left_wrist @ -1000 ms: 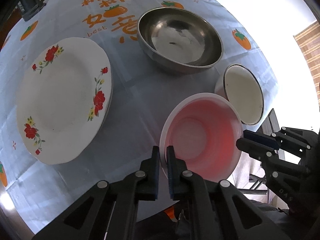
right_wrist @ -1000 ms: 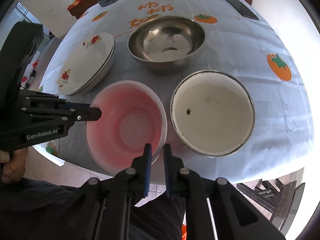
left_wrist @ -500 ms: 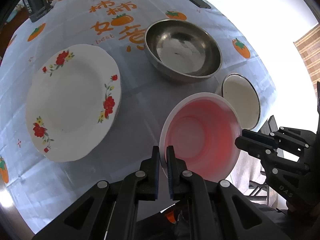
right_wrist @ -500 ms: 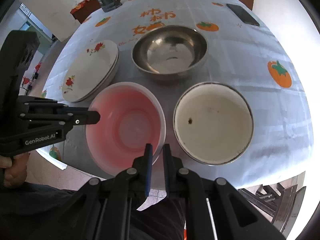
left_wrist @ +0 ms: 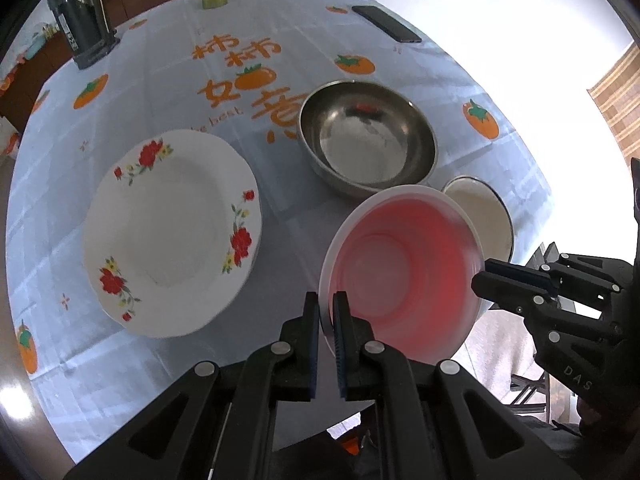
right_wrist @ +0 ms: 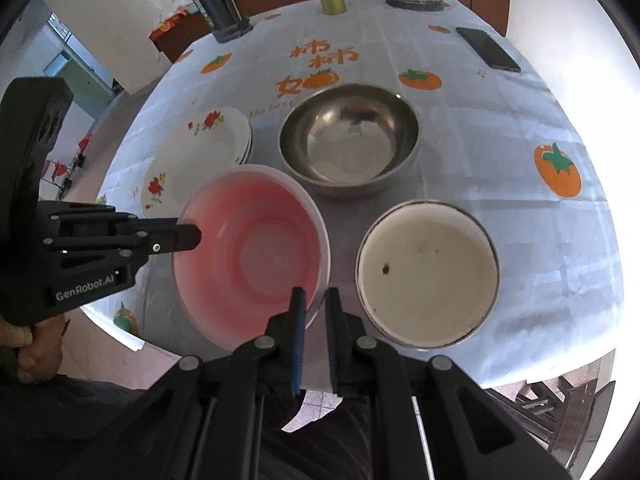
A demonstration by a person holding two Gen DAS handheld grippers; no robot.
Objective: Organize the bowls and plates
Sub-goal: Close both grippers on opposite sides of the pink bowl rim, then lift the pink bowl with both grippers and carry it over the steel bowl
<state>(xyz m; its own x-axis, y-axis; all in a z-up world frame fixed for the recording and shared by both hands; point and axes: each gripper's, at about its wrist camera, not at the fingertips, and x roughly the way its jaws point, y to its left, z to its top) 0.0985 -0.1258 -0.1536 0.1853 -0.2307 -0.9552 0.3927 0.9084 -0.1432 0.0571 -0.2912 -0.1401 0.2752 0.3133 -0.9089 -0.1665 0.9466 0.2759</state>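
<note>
Both grippers, left (left_wrist: 327, 312) and right (right_wrist: 314, 312), have jaws clamped on the pink bowl's (right_wrist: 252, 248) thin rim; uneven lifting could tilt it or slip it free.

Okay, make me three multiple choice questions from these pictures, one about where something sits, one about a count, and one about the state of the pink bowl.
1. Where is the phone?
A. on the far right part of the table
B. inside the steel bowl
C. on the flowered plate

2. How many bowls are in view?
A. one
B. three
C. five

3. What is the state of the pink bowl?
A. upside down on the table
B. stacked inside the white bowl
C. gripped at its rim by both tongs

Answers:
1 A, it lies on the cloth beyond the steel bowl.
2 B, the pink, steel and white bowl.
3 C, the left tongs and right tongs each pinch its rim.
</note>
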